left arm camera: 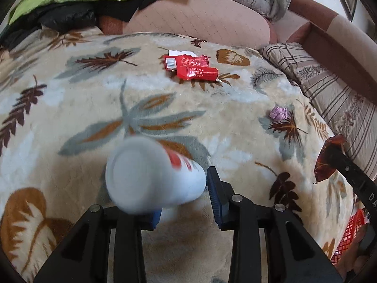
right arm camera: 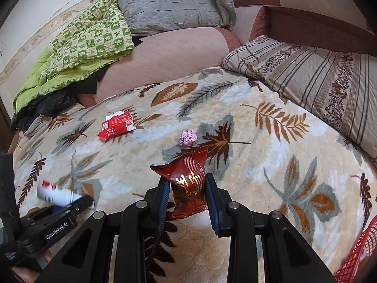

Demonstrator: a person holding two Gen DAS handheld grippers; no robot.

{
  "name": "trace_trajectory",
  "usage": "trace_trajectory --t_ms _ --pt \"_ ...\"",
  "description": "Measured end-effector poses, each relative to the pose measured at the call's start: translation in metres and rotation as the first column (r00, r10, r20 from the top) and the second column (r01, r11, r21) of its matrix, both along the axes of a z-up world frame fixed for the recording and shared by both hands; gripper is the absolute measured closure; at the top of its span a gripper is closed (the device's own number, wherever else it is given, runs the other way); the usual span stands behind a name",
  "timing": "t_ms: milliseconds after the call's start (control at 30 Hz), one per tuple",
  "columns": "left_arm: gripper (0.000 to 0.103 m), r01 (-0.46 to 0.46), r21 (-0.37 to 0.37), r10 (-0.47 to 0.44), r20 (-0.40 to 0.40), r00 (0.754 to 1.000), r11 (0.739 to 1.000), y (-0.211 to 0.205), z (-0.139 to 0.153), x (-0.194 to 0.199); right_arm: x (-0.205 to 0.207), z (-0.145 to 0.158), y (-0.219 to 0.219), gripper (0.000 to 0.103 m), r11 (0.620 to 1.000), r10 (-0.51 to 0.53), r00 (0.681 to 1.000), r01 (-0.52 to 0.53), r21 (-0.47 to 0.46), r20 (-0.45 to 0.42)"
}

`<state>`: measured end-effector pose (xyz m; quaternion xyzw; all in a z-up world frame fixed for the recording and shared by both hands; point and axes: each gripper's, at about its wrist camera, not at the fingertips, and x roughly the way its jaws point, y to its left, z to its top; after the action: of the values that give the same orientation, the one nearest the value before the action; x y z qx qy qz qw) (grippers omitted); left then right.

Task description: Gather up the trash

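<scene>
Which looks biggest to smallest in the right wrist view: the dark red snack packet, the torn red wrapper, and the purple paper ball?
1. Dark red snack packet, though it is nearest the camera, between the right gripper's fingers, which inflates it.
2. Torn red wrapper.
3. Purple paper ball.

Both grippers are black plastic with triangular cut-outs, silver pivot pins and ribbed blue finger pads (right arm camera: 164,202); the left gripper (right arm camera: 70,206) carries white "GenRobot.AI" lettering.

Torn packet (right arm camera: 117,127) left of paper ball (right arm camera: 187,137) (both on blanket (right arm camera: 259,122))
</scene>
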<state>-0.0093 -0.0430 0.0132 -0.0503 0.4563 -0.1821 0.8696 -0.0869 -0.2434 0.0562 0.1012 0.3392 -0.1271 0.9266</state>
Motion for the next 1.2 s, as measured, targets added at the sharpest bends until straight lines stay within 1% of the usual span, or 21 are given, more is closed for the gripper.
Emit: trace_trajectory --t_ms 67,133,200,300,433,533,767,1200 --pt "0.074 0.010 0.001 -0.010 0.004 1.000 1.000 0.001 0.001 -0.001 0.000 0.000 0.000 0.071 1.000 0.001 1.000 -0.001 0.003 0.002" --pt "0.074 0.009 -0.016 -0.009 0.001 1.000 1.000 0.003 0.001 -0.001 0.000 0.002 -0.001 0.071 1.000 0.000 1.000 0.000 0.005 0.006" --pt "0.074 0.003 -0.007 -0.003 0.020 1.000 1.000 0.003 0.003 -0.003 -0.001 0.002 -0.001 0.071 1.000 0.002 1.000 -0.002 0.010 0.011" --pt "0.076 0.003 -0.039 0.000 0.091 0.996 0.999 0.002 0.015 -0.010 -0.002 0.003 0.000 0.071 1.000 0.006 1.000 -0.006 0.011 0.016" --pt "0.076 0.008 -0.009 -0.006 0.227 0.974 1.000 -0.004 0.035 -0.023 -0.001 0.004 0.001 0.071 1.000 0.016 1.000 -0.016 0.010 0.017" --pt "0.076 0.012 0.009 -0.014 0.271 0.962 1.000 -0.008 0.041 -0.028 -0.001 0.004 0.002 0.071 1.000 0.020 1.000 -0.020 0.007 0.016" --pt "0.076 0.026 0.049 -0.039 0.289 0.957 0.998 -0.016 0.041 -0.029 0.000 0.004 0.004 0.071 1.000 0.025 1.000 -0.025 0.002 0.015" --pt "0.076 0.031 0.074 -0.054 0.338 0.940 0.997 -0.021 0.046 -0.037 0.001 0.004 0.008 0.071 0.999 0.035 0.999 -0.035 -0.009 0.016"
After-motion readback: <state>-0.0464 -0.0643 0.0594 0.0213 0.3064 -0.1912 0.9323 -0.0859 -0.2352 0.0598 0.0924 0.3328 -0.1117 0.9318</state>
